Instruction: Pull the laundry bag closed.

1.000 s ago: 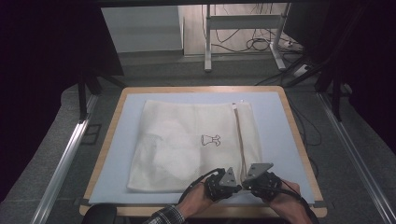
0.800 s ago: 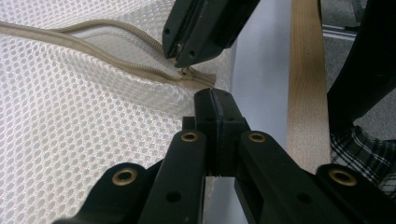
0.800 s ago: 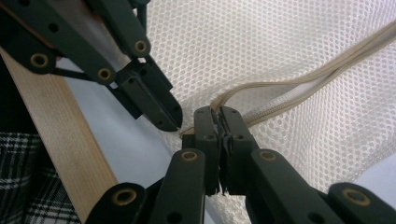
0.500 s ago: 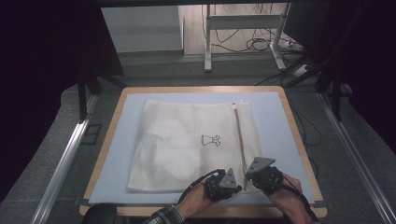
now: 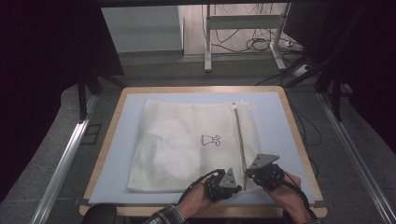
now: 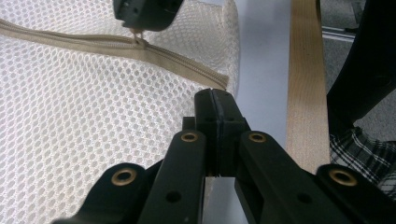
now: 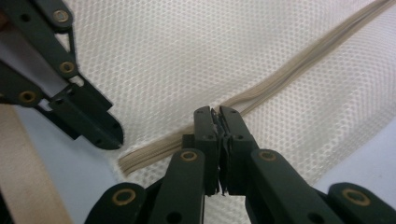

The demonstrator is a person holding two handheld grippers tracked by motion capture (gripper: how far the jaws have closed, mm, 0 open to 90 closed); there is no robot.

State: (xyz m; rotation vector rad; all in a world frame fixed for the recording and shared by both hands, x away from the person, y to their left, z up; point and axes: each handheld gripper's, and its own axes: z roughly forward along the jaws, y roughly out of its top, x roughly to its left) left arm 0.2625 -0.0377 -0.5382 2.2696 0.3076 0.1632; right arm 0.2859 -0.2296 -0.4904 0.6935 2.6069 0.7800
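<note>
The mesh laundry bag (image 5: 187,144) covers the middle of the surface (image 5: 275,121), leaving bare blue strips along its left, far and right sides where a hand could pass. At the near edge the left gripper (image 5: 232,183) and right gripper (image 5: 250,171) crowd together over the zipper (image 5: 239,135), with little room between them.

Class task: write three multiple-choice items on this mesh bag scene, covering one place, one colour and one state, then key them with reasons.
1. Where on the mesh bag do both tools work?
A. far edge
B. near end of the zipper
C. left edge

2. What colour is the zipper tape?
A. beige
B. red
C. blue

3. How do the right tool's jaws stand?
A. wide open
B. shut
C. half open

Key: 1 B, the high view shows both by the zipper's near end; 2 A, beige tape on white mesh; 3 B, the right gripper view shows the jaws pressed together at the zipper.
</note>
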